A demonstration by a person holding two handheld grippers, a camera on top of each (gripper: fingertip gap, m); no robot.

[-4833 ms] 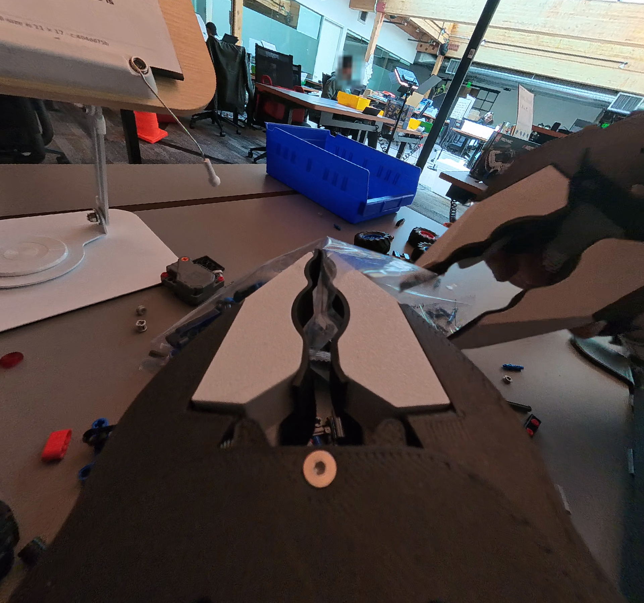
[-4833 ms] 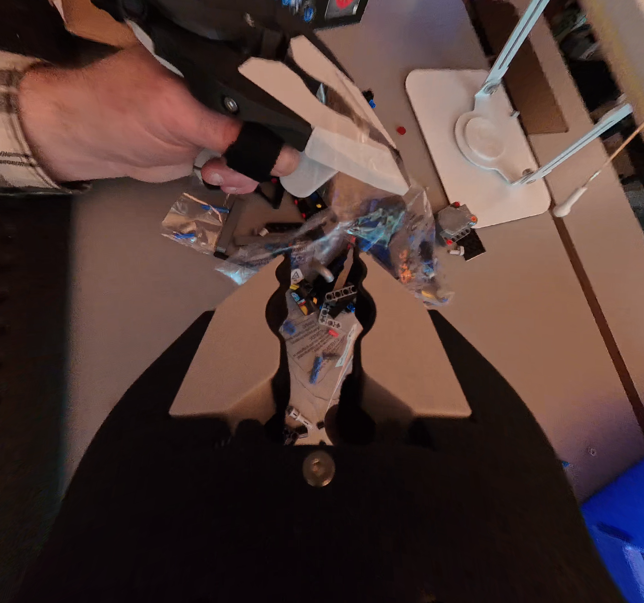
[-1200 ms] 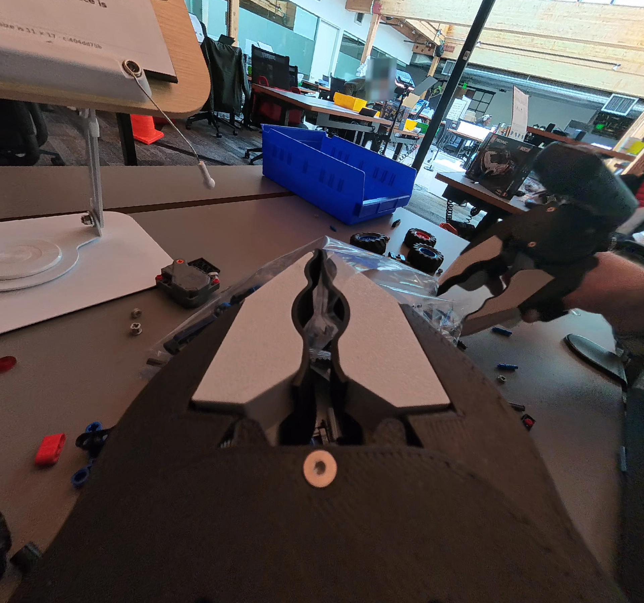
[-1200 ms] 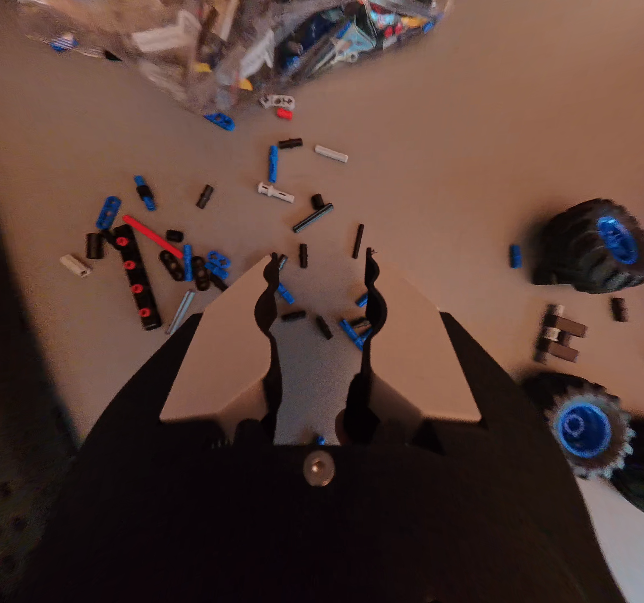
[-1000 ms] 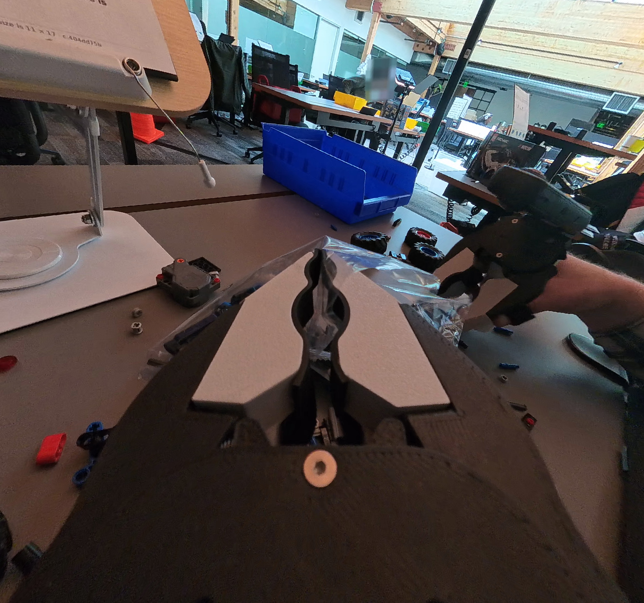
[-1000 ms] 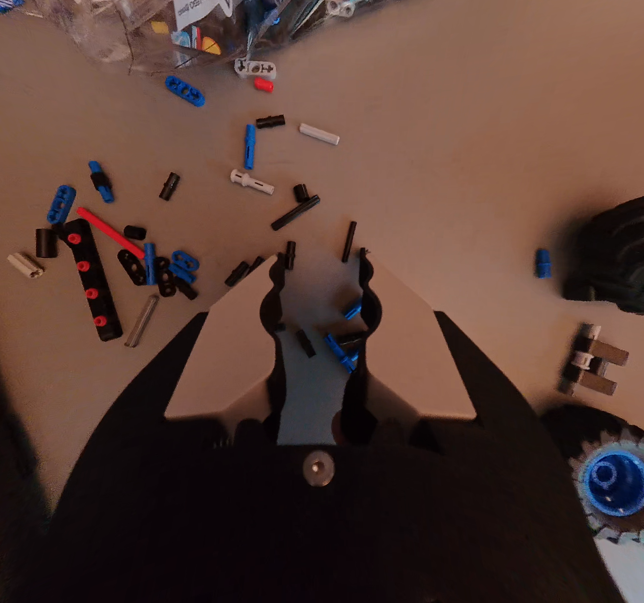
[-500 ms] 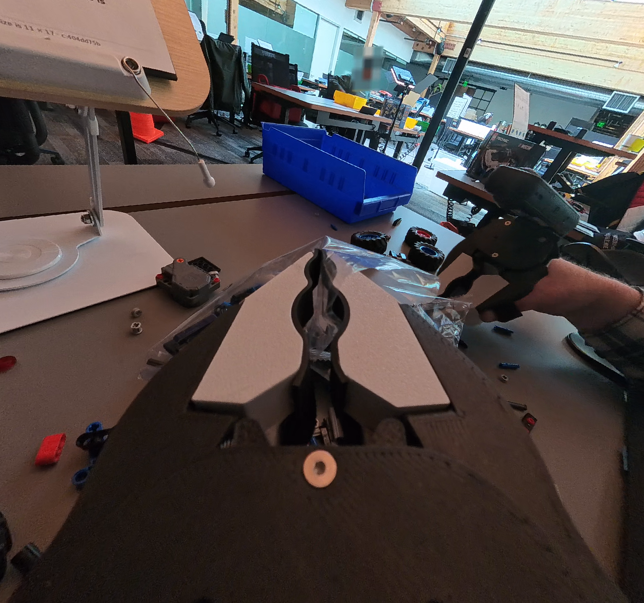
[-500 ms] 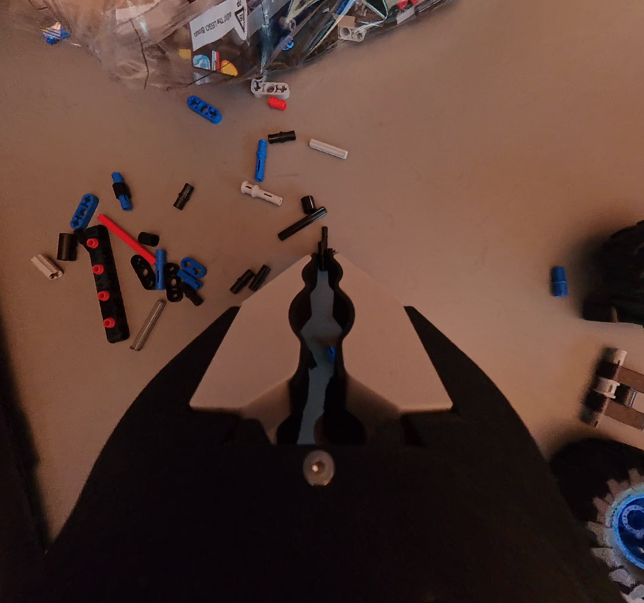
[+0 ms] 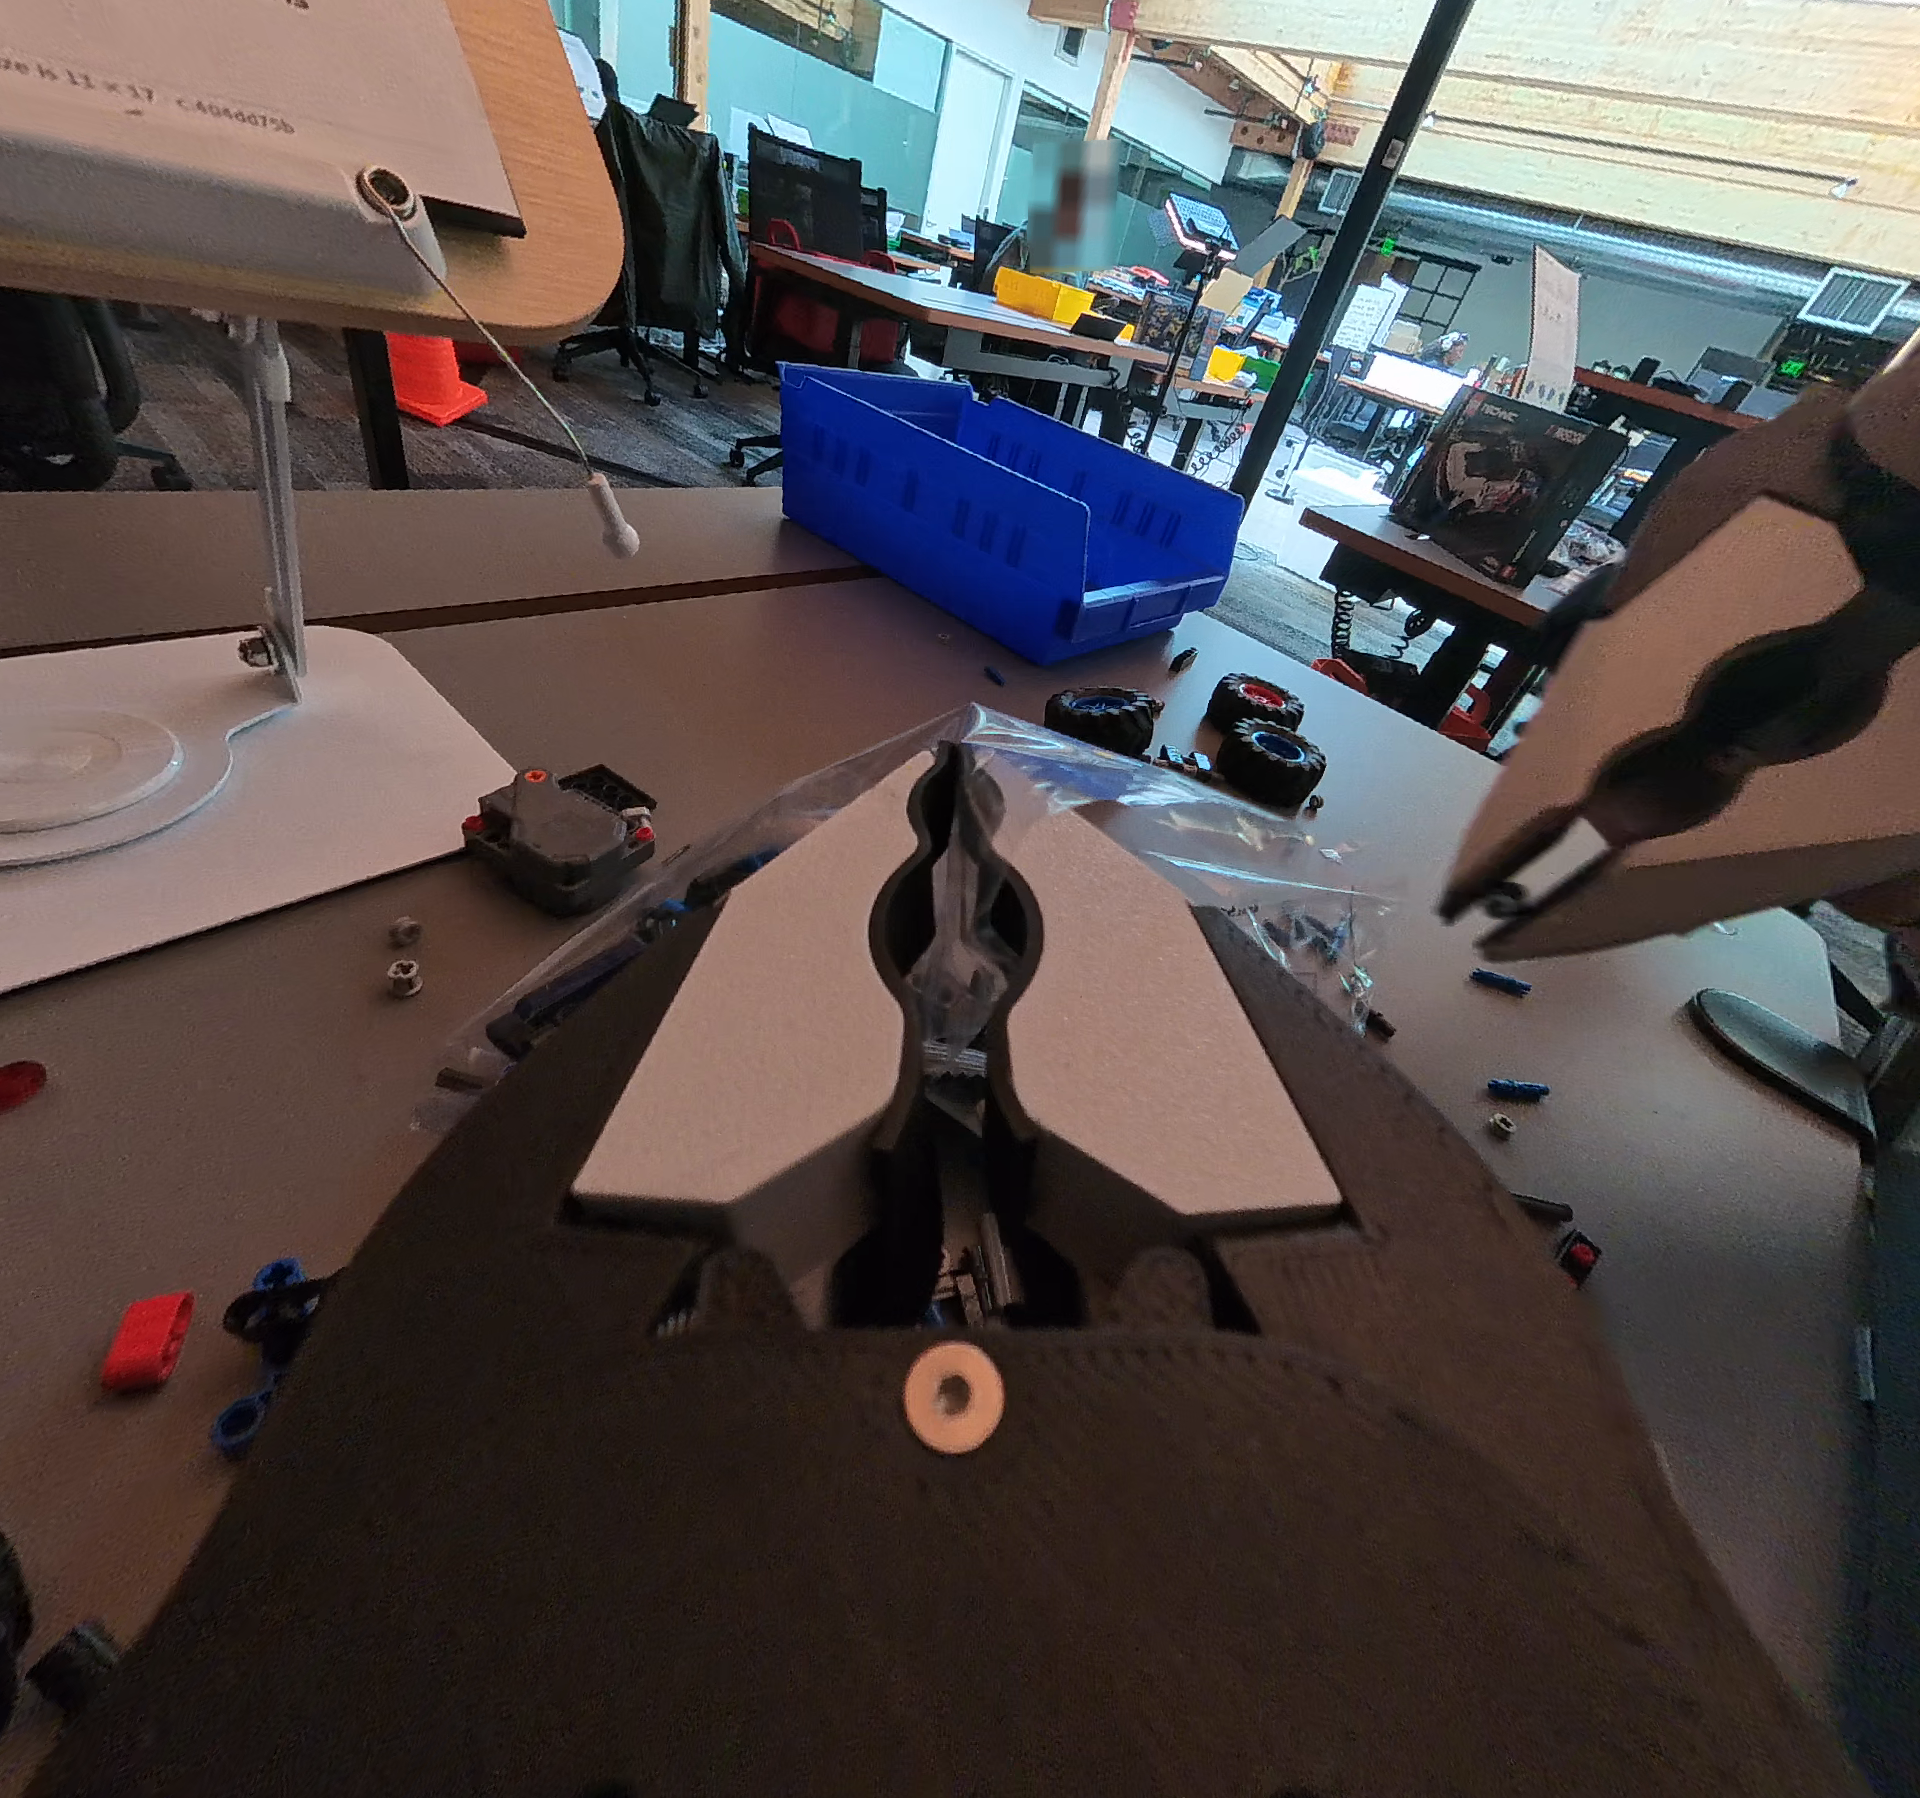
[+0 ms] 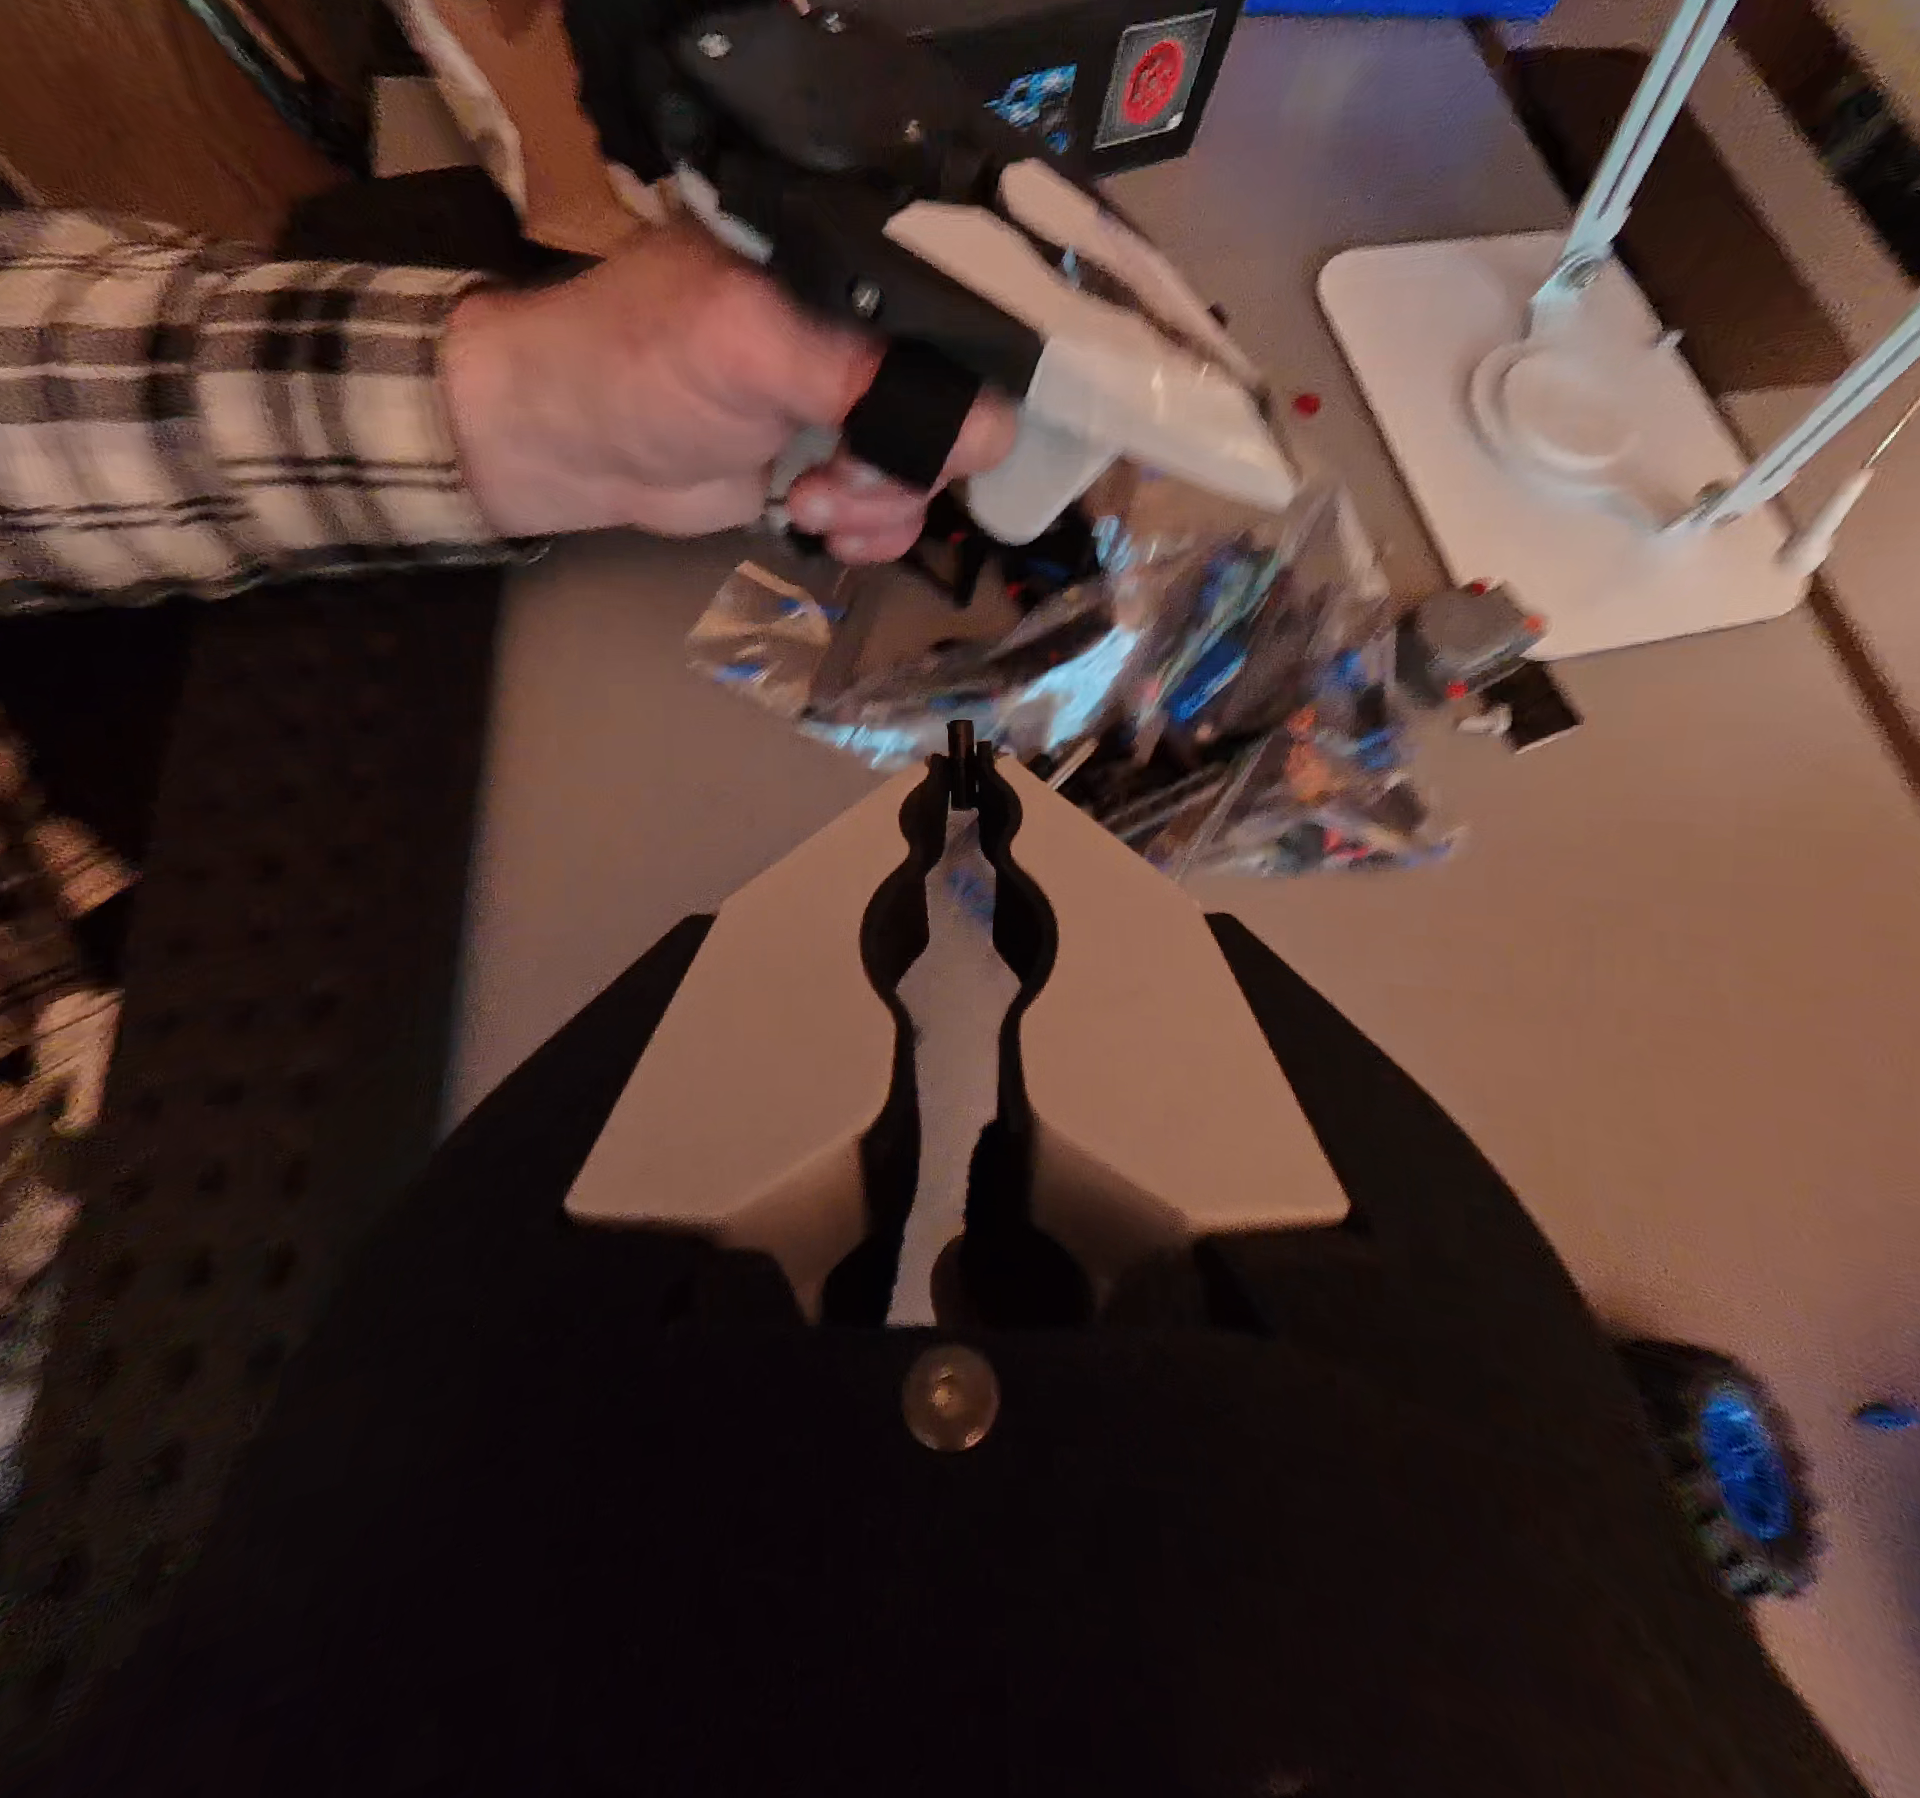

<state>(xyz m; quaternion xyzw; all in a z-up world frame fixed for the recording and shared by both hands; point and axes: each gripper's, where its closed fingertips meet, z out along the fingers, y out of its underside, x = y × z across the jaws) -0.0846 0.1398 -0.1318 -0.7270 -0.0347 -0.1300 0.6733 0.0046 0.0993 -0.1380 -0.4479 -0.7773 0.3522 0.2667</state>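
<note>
**L tongs clamped on bag; R tongs pinching a small black pin above table.**

L gripper (image 9: pixel 951 761) clenched on clear bag (image 9: pixel 1174 829), bag's bulk sagging to table (image 9: pixel 727 688) w/ loose parts inside. R gripper (image 10: pixel 961 761) nipping pin (image 10: pixel 960 749) by its end only, above the bag. Risks, as judged: pin twists out of so shallow a grip and is lost among the scattered bits; bag film slips from L, spilling more parts.

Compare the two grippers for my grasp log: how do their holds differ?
The left gripper pinches a clear plastic bag of small parts; the right gripper pinches one small black pin. The bag droops down onto the table; the pin pokes out past the fingertips, clear of it. Both are shut.
</note>
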